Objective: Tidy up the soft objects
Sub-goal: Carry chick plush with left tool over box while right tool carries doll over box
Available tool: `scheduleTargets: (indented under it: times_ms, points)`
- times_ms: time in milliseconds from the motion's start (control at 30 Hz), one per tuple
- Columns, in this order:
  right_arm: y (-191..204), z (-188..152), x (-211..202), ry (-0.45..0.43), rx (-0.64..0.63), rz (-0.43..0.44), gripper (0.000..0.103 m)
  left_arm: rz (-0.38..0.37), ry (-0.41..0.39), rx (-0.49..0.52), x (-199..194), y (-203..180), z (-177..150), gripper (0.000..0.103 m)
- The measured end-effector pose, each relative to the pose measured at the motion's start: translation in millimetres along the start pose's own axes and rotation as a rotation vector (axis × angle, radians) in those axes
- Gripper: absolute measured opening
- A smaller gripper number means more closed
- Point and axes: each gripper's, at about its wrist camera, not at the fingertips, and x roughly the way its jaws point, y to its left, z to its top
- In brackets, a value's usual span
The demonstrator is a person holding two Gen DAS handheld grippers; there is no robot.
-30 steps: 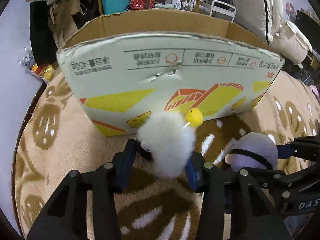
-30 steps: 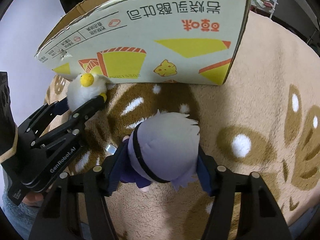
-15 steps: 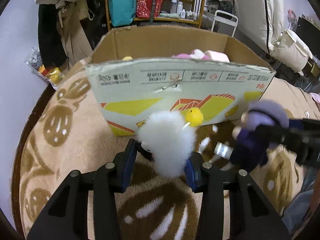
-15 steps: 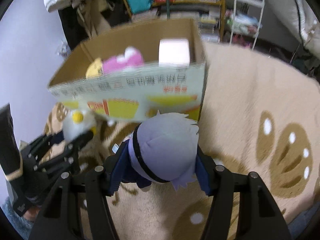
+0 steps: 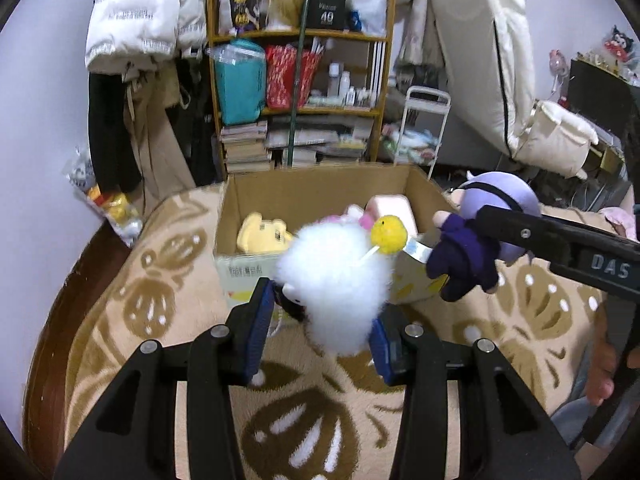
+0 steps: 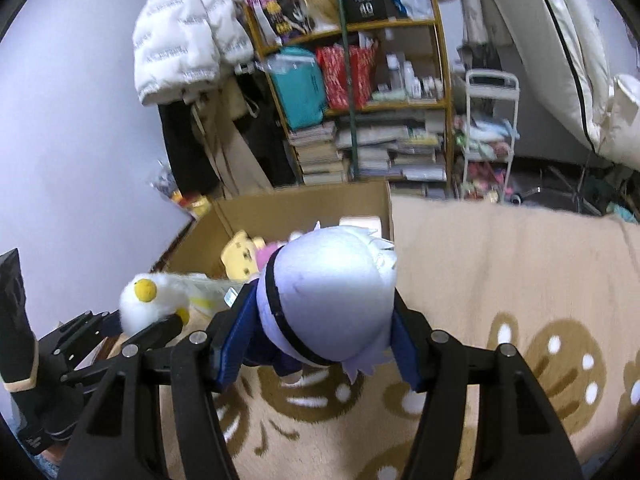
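Note:
My left gripper [image 5: 322,330] is shut on a fluffy white plush [image 5: 336,284] with a yellow ball on top, held above the rug just before the cardboard box [image 5: 316,190]. My right gripper [image 6: 320,340] is shut on a purple-headed doll [image 6: 328,292] in dark clothes, also lifted near the box; the doll also shows in the left wrist view [image 5: 476,236]. The white plush shows at the left of the right wrist view [image 6: 154,300]. The open box holds a yellow bear plush [image 5: 262,232], a pink plush [image 5: 360,216] and a pale pink block [image 5: 394,210].
A beige rug with brown patterns [image 5: 312,432] covers the surface under the box. Behind stand a cluttered wooden shelf [image 5: 300,92], hanging coats [image 5: 140,60], a white rack [image 5: 424,128] and a leaning mattress [image 5: 492,60]. The dark edge of the surface [image 5: 60,320] runs at left.
Both grippers have risen with their toys from rug level to above the box's rim. The box interior and its plush toys have come into view.

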Motion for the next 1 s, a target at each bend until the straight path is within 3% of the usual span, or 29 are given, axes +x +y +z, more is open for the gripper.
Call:
scheduleTargets:
  times_ms: [200,500,700,1000]
  points:
    - [1,17,-15,-0.083,-0.005,0.008,0.065,0.033,-0.069,0.011,-15,1,21,0.043]
    - [8,36,3,-0.117,-0.037,-0.005,0.065,0.090,-0.088,0.069,5,4,35,0.043]
    - [8,43,16,-0.145,-0.064,0.011,0.066,0.122,-0.026,0.027,33,9,36,0.045]
    - [-1,34,61,-0.056,-0.013,0.032,0.066,0.106,0.039,-0.017,64,21,33,0.045]
